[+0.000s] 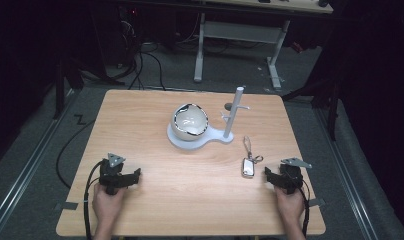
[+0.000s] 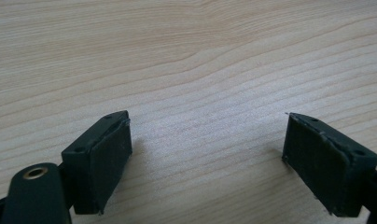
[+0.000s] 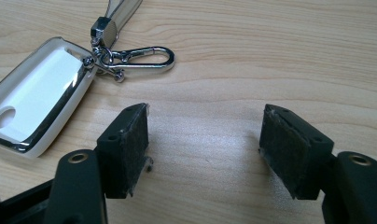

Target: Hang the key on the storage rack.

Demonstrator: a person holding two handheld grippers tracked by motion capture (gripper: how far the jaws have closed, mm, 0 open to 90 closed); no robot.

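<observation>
**Both grippers wide open, key fob sitting just off the right one**

Using the white key fob (image 1: 248, 167) as the landmark: it lies flat on the wooden table (image 1: 190, 195), with its metal clip and strap (image 1: 248, 146) running away from the person. The right gripper (image 1: 270, 175) rests on the table just to the fob's right, jaws spread well apart with nothing between them. In the right gripper view the fob (image 3: 37, 107) lies just beyond its left-hand jaw, close but not touching, with the carabiner clip (image 3: 144, 57) ahead of the gap.

The left gripper (image 1: 135, 175) is well off to the fob's left, also down on the table, jaws wide apart and holding nothing; its own view has bare wood grain between the pads (image 2: 109, 163).

Beyond the fob sits a white stand (image 1: 225, 135) carrying a round bowl (image 1: 190, 122) and an upright post (image 1: 234, 112).
</observation>
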